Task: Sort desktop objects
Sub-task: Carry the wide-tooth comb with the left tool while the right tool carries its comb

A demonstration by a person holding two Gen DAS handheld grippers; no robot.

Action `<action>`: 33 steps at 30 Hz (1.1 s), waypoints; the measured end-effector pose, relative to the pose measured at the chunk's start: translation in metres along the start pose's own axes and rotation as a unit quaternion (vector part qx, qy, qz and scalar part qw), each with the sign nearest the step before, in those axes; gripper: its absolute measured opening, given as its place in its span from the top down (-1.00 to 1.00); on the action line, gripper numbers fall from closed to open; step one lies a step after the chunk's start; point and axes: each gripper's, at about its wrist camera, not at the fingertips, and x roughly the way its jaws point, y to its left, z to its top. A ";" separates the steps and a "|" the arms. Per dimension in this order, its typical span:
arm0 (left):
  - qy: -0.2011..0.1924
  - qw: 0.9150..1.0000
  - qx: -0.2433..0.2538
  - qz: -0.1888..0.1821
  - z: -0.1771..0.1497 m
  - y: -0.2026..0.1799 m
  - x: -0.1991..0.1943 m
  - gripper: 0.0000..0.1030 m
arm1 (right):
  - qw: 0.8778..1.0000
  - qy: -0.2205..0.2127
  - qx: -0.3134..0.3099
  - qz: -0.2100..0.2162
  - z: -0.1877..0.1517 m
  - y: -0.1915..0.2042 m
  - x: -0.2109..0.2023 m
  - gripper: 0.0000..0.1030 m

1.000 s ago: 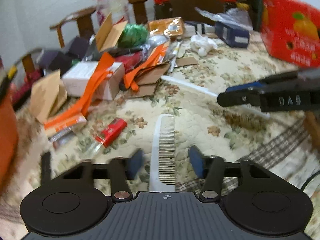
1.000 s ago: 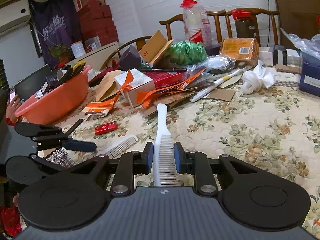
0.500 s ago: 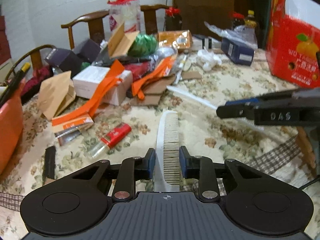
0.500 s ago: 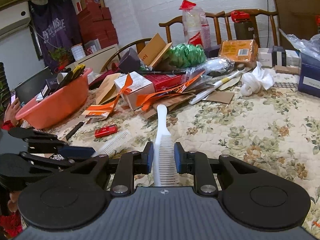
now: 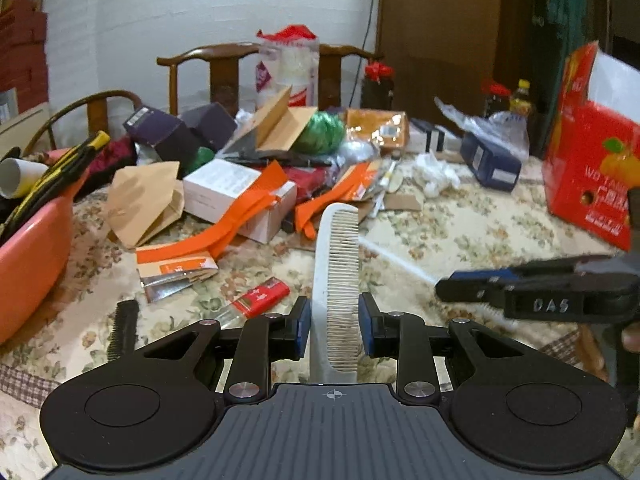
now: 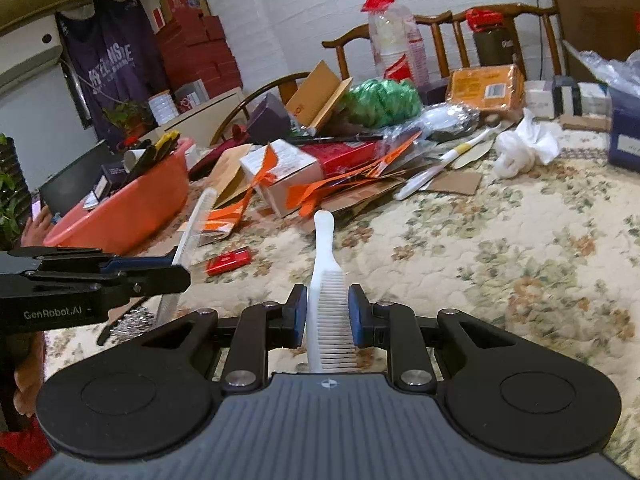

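My left gripper (image 5: 334, 320) is shut on a white fine-tooth comb (image 5: 340, 248), which sticks forward and up, clear of the floral tablecloth (image 5: 460, 240). In the right wrist view that same comb (image 6: 196, 220) rises blurred from the left gripper (image 6: 180, 276) at the left edge. A white comb with a handle (image 6: 324, 240) points away along the table, and my right gripper (image 6: 328, 312) is shut on its toothed end. The right gripper (image 5: 444, 286) also shows side-on at the right of the left wrist view.
An orange basin (image 5: 32, 264) holding pens stands at the left. A black comb (image 5: 124, 328) and a red tube (image 5: 262, 296) lie near the left gripper. Boxes, orange strips and cardboard (image 5: 240, 200) pile up mid-table. A red fruit carton (image 5: 588, 184) stands far right.
The left gripper's jaws closed on the fine-tooth comb that lay on the cloth, then rose with it and rolled. The right gripper kept still with its comb.
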 end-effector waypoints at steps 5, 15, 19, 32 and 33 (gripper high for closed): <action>-0.007 1.000 -0.009 -0.006 -0.003 0.004 -0.007 0.56 | 1.000 0.003 0.013 0.011 -0.003 0.009 0.002 0.53; -0.041 0.998 -0.036 -0.027 -0.004 0.019 -0.027 0.64 | 0.999 -0.002 0.030 0.043 0.003 0.038 -0.001 0.52; -0.032 0.998 -0.043 -0.026 -0.009 0.024 -0.024 0.64 | 0.999 0.001 0.015 0.044 0.001 0.052 0.003 0.52; 0.033 0.998 -0.004 0.048 -0.025 0.029 0.001 -0.37 | 0.999 0.020 0.008 0.027 -0.004 0.037 0.012 0.52; 0.039 0.998 -0.006 0.049 -0.025 0.029 0.005 -0.38 | 0.999 0.020 0.003 0.026 -0.004 0.037 0.012 0.52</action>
